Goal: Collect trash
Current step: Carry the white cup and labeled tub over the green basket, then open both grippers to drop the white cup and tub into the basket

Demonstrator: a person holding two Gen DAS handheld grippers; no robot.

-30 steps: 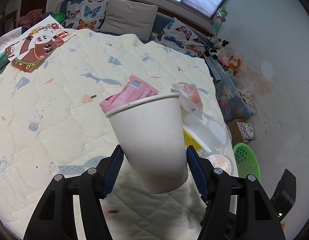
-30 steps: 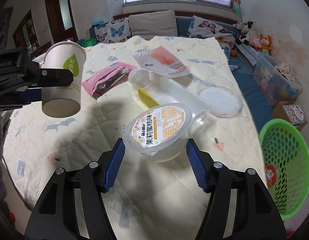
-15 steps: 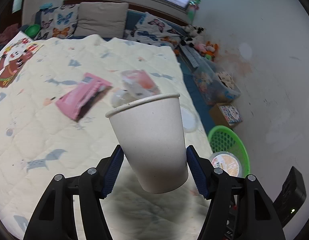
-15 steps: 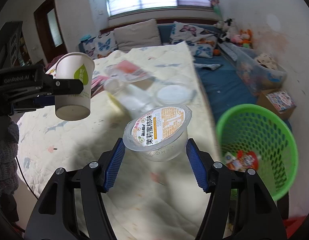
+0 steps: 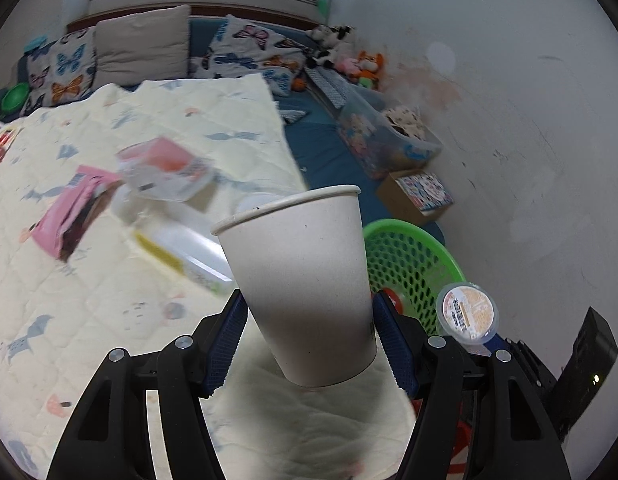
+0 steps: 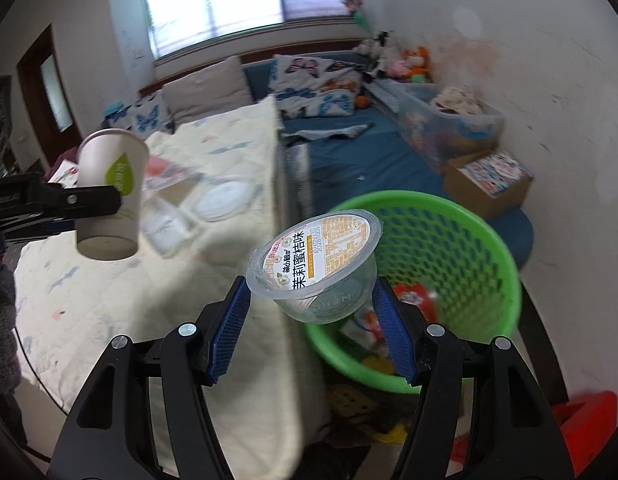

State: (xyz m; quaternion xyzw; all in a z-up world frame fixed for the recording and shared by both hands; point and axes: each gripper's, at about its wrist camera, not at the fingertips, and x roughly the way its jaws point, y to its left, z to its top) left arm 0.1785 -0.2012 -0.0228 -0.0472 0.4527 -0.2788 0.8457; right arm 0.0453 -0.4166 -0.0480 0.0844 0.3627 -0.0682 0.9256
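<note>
My left gripper point(image 5: 309, 332) is shut on a white paper cup point(image 5: 301, 280), held upright above the quilt's right edge; the cup also shows in the right wrist view point(image 6: 109, 196). My right gripper point(image 6: 309, 320) is shut on a clear plastic jelly cup point(image 6: 317, 264) with an orange-and-white printed lid, held in the air at the near left rim of the green basket point(image 6: 469, 248). The jelly cup also shows in the left wrist view point(image 5: 467, 312), in front of the basket point(image 5: 409, 256). Wrappers lie in the basket.
On the quilt point(image 5: 69, 280) lie a pink packet point(image 5: 65, 212), a clear bag with orange print point(image 5: 165, 172), a clear plastic container point(image 5: 181, 248) and a round clear lid point(image 6: 225, 200). A cardboard box point(image 6: 489, 180) and a plastic bin point(image 6: 449, 124) stand beyond the basket.
Both grippers have swung right, off the middle of the quilt and toward the basket. The jelly cup now hangs at the basket's rim. Both grips are unchanged.
</note>
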